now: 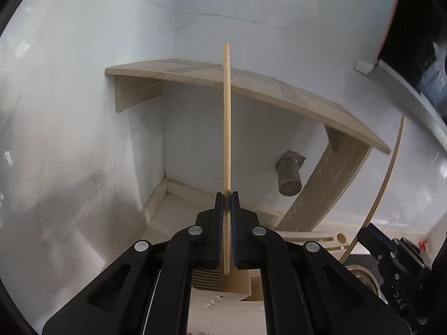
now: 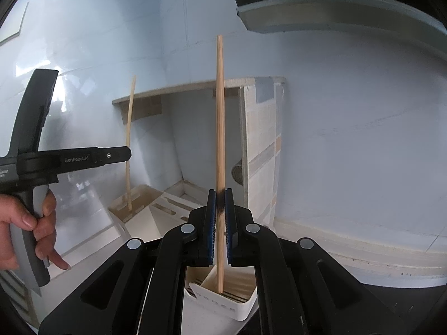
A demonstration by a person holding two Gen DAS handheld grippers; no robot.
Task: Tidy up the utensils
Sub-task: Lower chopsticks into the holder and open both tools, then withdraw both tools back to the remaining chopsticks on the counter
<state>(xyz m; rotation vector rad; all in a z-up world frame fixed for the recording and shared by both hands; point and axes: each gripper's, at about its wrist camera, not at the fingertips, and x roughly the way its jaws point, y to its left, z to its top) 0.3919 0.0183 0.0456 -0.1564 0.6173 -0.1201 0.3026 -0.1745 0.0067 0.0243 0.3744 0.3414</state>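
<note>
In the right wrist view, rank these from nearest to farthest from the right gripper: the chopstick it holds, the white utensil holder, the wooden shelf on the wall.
1. Chopstick, clamped in the right gripper.
2. White utensil holder, just below.
3. Wooden shelf, on the back wall.

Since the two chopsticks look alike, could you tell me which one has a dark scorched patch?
The chopstick in the right gripper; it is blackened at the pads.

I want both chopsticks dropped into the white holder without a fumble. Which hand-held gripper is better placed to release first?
Probably right: the right hand-held gripper holds its chopstick upright, tip already inside the white holder.
</note>
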